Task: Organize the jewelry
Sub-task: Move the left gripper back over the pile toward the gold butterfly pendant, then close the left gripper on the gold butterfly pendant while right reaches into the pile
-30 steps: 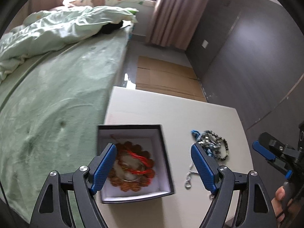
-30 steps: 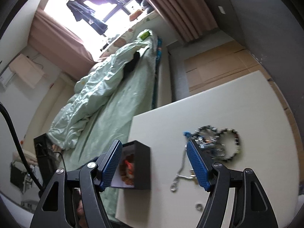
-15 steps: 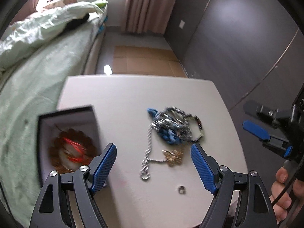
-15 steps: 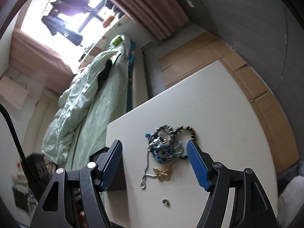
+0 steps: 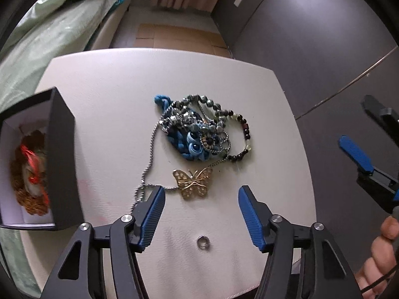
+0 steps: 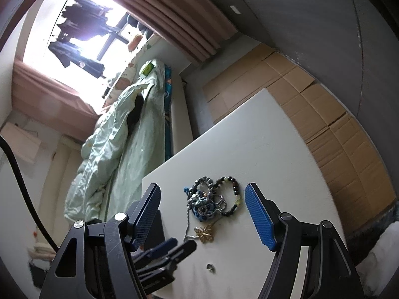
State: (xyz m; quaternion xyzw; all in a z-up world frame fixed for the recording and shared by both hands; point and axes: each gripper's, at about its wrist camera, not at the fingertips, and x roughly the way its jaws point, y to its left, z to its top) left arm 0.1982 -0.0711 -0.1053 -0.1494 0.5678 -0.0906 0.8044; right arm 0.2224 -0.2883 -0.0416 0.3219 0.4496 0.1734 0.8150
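Two grippers, both spread wide w/ nothing between the blue pads. Left gripper (image 5: 201, 200) hovers low over the white bench (image 5: 104, 79), its fingers either side of a gold butterfly pendant (image 5: 193, 183) on a thin silver chain (image 5: 149, 159). Right gripper (image 6: 202, 208) sits higher & further back, framing the same heap from above.

Left view only: the black jewelry box (image 5: 62, 164) w/ white lining stands at the bench's left edge, open, w/ an orange-brown beaded bracelet (image 5: 27, 174) and red cord inside. The right view gets just a dark sliver of that box behind the left finger; contents hidden. Left view also catches the right gripper off past the bench's right edge and a bit of the person's hand (image 5: 381, 256).

Jewelry pile (image 5: 199, 129) lies mid-bench: blue fabric-flower piece, grey bead strand, dark bead bracelet, all tangled. Small silver ring (image 5: 202, 241) lies apart, near the front edge; also seen in right view (image 6: 210, 267).

Right view only: bright window (image 6: 82, 47) w/ clothes hanging, pink curtain (image 6: 174, 25). Both show a bed w/ pale green duvet (image 6: 107, 149) left of the bench, flattened cardboard (image 6: 324, 114) on the floor, dark grey wall (image 5: 311, 37).
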